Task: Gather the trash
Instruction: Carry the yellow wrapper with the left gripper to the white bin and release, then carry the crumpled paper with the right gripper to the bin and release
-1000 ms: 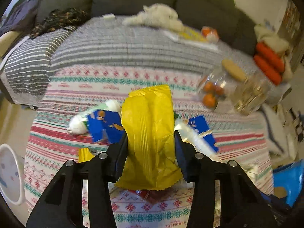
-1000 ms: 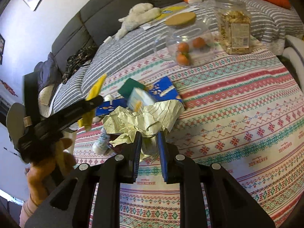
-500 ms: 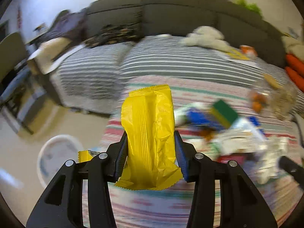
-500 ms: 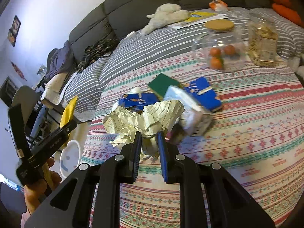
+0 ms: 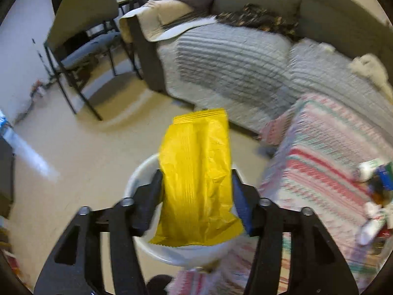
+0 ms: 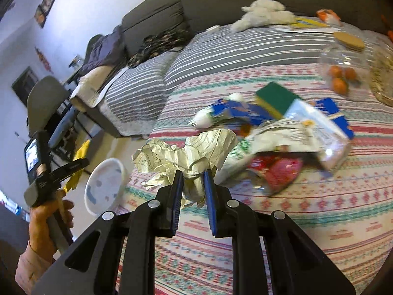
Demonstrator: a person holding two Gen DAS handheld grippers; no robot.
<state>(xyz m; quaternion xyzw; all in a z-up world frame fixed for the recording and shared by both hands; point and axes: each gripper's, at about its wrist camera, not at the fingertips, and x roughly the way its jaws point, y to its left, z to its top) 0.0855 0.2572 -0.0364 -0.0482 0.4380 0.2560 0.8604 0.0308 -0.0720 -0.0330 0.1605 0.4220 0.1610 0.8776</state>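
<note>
My left gripper [image 5: 196,172] hangs over a white bin [image 5: 140,179] on the floor beside the table. A yellow wrapper [image 5: 196,177] stands upright between its fingers. The jaws are opening, and the pads still touch the wrapper's edges. From the right wrist view, that left gripper [image 6: 71,167] and its yellow wrapper [image 6: 82,150] show left of the bin [image 6: 105,186]. My right gripper [image 6: 192,174] is shut on a crumpled ball of pale lined paper [image 6: 186,152] near the table's left edge. More trash lies behind it: blue packets [image 6: 235,113], a white bag [image 6: 307,132] and a red packet [image 6: 277,169].
The table wears a striped patterned cloth [image 6: 294,221]. A clear jar of oranges [image 6: 343,73] stands at its far right. A sofa with a grey striped cover [image 5: 233,56] runs behind, and a chair [image 5: 81,24] stands on the bare floor at the left. A hand [image 6: 49,216] holds the left gripper.
The left gripper swung left off the table to above the white bin, and its jaws stand wider. The right gripper carried the paper ball left toward the table's edge.
</note>
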